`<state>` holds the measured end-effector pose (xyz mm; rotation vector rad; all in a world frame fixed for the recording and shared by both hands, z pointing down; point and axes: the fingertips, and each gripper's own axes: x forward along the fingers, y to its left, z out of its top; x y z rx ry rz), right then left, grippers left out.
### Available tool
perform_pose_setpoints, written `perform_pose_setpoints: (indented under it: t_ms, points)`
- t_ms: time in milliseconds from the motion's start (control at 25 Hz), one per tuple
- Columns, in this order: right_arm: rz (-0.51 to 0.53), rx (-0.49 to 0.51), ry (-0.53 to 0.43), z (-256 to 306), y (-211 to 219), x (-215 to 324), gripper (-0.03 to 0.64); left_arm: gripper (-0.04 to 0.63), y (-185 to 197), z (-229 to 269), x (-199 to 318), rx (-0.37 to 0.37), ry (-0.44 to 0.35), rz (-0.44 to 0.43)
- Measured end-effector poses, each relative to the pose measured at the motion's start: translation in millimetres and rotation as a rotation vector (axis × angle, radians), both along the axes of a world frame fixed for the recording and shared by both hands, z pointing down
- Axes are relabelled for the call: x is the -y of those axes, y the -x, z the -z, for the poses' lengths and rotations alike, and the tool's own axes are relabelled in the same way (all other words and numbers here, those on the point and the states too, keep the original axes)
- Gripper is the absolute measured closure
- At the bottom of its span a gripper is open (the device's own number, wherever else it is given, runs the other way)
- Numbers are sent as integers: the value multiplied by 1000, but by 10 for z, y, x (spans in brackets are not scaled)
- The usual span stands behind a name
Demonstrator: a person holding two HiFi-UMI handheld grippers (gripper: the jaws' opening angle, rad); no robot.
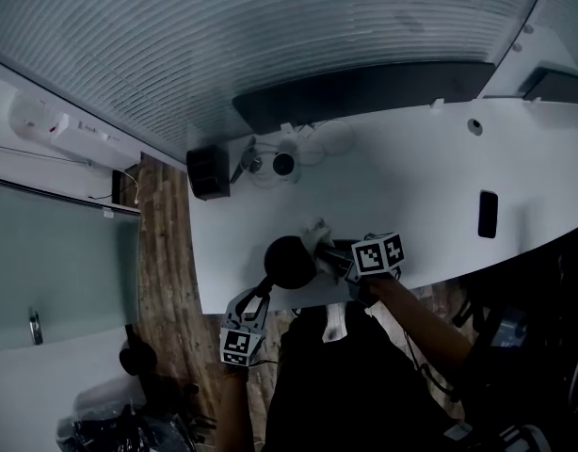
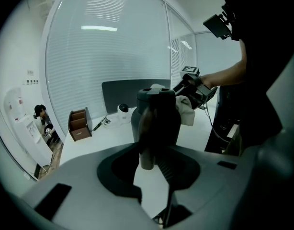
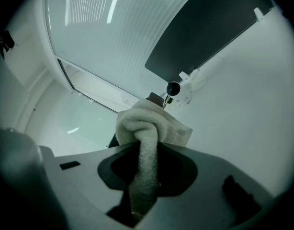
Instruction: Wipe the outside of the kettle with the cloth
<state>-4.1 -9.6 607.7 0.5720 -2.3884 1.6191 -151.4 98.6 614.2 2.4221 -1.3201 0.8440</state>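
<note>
While my left gripper [image 1: 261, 295] clamps the kettle [image 1: 289, 262] by its handle [image 2: 147, 143], the cloth [image 1: 317, 232] meets its right flank.
Jaws of my right gripper [image 1: 334, 254] pinch the bunched cloth; the kettle stands upright at the desk's [image 1: 411, 186] near edge.

On desk [image 1: 421, 172], near the front edge and toward the left end: kettle [image 1: 289, 262]. The left gripper [image 1: 260, 295] sits at the kettle's front-left, jaws closed on its handle. The right gripper [image 1: 334, 258] is just right of the kettle, with the cloth [image 1: 316, 233] clamped between its jaws and against the kettle (contact partly hidden from above). A box [image 1: 208, 171] stands at the rear-left corner, with a small round device [image 1: 283, 165] just to its right. The phone [image 1: 488, 214] lies well apart, far right. A dark panel [image 1: 364, 92] stands behind the rear edge.
</note>
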Motion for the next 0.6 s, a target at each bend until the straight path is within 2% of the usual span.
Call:
perform_pose_setpoints:
  t_ms: [240,400,600]
  points:
    - [-62,-105,149,-599,-38,15,531,485,70,-10,50,-36,-2,-38]
    - [-134,-101,285,-948,3,-81,531,485,212,3,181,-35,16,-95]
    - [-150,-154,348,-1256,27,-200,531,485,303,13,329,-40,23,-59]
